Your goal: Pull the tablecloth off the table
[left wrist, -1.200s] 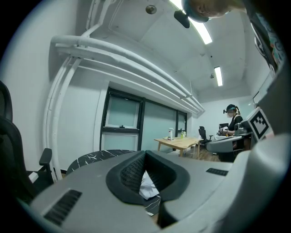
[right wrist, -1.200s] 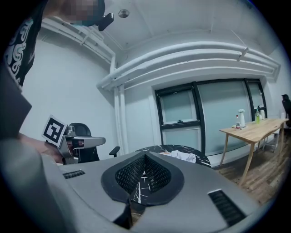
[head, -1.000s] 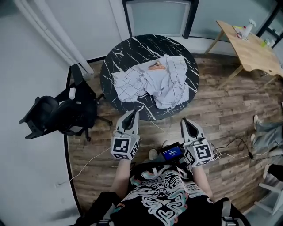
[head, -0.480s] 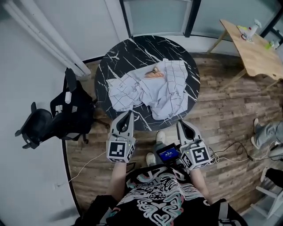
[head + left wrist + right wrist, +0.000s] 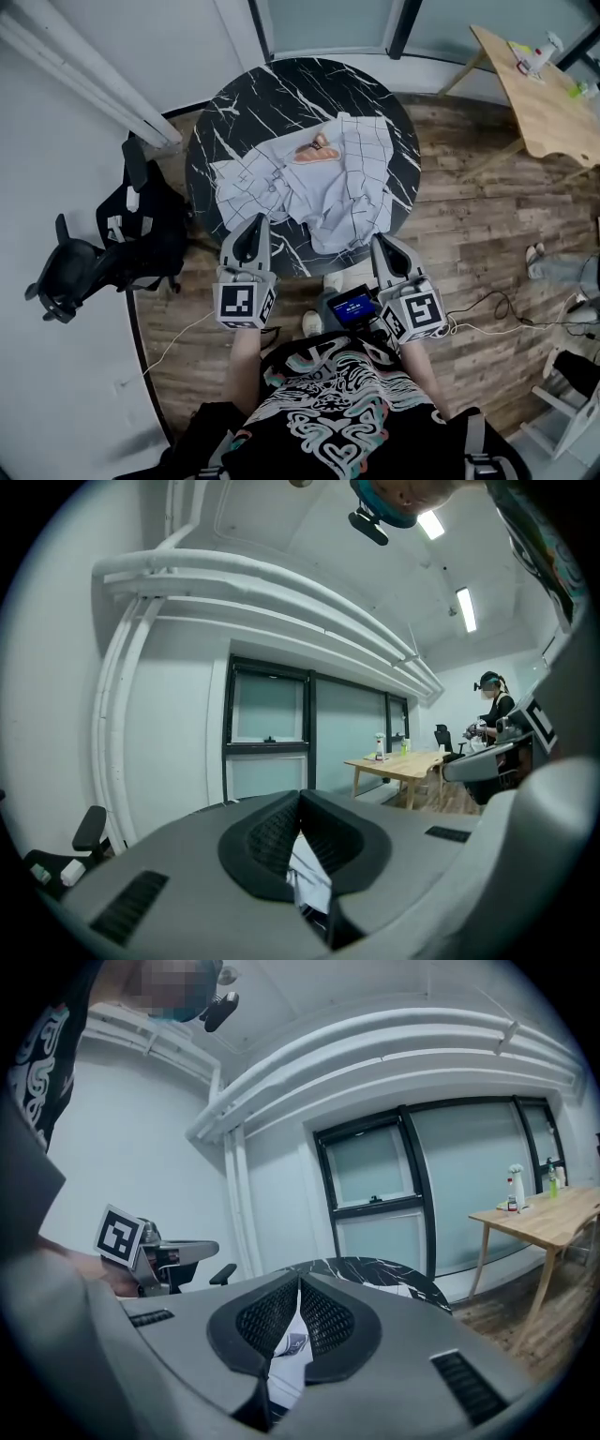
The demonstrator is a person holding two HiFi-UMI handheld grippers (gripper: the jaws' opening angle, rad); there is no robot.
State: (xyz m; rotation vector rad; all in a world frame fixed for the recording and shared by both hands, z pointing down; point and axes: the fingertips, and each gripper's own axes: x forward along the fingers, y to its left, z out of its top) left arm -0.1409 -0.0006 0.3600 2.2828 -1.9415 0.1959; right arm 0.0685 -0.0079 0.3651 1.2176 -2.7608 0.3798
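Though close, tablecloth (image 5: 333,192) beyond fingers (image 5: 251,240).

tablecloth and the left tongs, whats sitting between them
Only a narrow strip of bare black marble table separates the left tongs from the tablecloth; nothing else lies there. The head view shows it.

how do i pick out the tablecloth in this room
Find the round black marble table with white veins. The crumpled white cloth with a thin dark grid lies bunched on its top, the only fabric there.
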